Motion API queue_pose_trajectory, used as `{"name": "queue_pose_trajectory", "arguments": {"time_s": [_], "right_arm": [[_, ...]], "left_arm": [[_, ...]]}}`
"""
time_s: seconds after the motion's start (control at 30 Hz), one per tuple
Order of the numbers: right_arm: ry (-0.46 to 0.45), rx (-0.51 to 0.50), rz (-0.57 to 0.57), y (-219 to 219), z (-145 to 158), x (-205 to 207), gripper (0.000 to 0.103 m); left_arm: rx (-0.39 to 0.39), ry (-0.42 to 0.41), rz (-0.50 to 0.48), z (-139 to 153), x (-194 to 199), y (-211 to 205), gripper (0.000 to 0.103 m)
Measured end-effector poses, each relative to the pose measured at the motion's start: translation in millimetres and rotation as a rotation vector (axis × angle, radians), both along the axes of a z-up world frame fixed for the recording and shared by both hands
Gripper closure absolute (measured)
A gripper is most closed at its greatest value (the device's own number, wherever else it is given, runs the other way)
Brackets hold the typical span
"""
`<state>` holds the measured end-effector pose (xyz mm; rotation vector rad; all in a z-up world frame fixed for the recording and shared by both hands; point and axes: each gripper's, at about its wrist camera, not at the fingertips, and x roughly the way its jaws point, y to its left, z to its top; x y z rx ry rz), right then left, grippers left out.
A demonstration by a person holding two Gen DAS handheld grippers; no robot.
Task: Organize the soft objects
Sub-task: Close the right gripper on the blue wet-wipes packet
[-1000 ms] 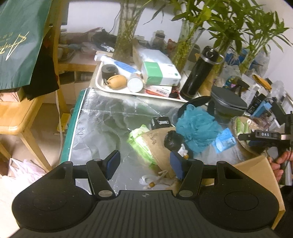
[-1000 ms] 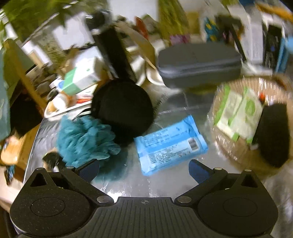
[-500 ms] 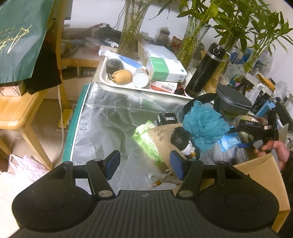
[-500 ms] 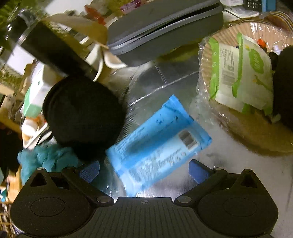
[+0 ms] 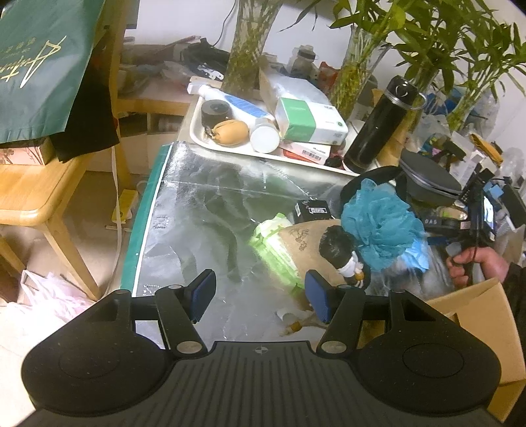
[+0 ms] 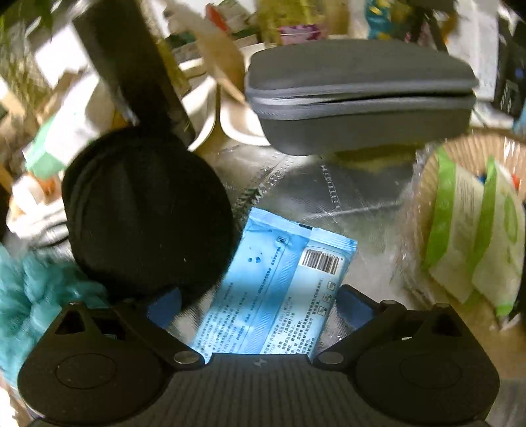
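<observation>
Right wrist view: a flat light-blue plastic wipes packet [image 6: 279,292] is seen lying on the silver foil-covered worktop [image 6: 345,197], between the closing, not yet touching jaws of the right claw [image 6: 259,303]. A round black zip case [image 6: 144,210] overlaps its left edge. The left claw [image 5: 259,292] is held apart and empty over the foil, beside a teal mesh bath sponge [image 5: 383,226].

Cluttered room with a pale wall and light floor

A light wooden side table [image 5: 36,200] stands left of the silver foil-covered tabletop [image 5: 203,210]; green bamboo stalks in glass vases [image 5: 355,75] line the white wall [image 5: 184,16].
</observation>
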<state>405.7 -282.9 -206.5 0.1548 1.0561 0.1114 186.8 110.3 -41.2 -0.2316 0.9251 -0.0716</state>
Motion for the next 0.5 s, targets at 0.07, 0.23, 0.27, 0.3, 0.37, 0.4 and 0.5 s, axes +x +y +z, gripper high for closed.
{"name": "queue_pose_trajectory", "arguments": {"time_s": [0.07, 0.23, 0.27, 0.3, 0.37, 0.4, 0.5], "right_arm": [[-0.001, -0.086, 0.014, 8.0, -0.4, -0.8, 0.011], [0.031, -0.140, -0.052, 6.5, 0.8, -1.1, 0.023], [0.041, -0.142, -0.068, 4.3, 2.0, -0.9, 0.024], [0.051, -0.143, -0.074, 3.4, 2.1, -0.8, 0.025], [0.071, -0.138, -0.097, -0.7, 2.6, -1.3, 0.027], [0.078, -0.138, -0.100, -2.4, 3.3, -1.9, 0.028], [0.084, -0.119, -0.095, -4.1, 6.0, -1.0, 0.031]], "left_arm": [[-0.001, 0.005, 0.006, -0.2, 1.0, 0.3, 0.044], [0.008, 0.007, 0.000, 0.2, 3.7, -1.6, 0.044], [0.009, 0.007, 0.000, 0.2, 4.2, -2.3, 0.044], [0.010, 0.009, -0.002, 0.3, 5.5, -2.8, 0.044], [0.015, 0.013, -0.007, 0.0, 8.8, -3.2, 0.044], [0.017, 0.014, -0.009, -0.1, 10.6, -3.7, 0.044], [0.019, 0.019, -0.015, 0.1, 17.5, -6.0, 0.044]]}}
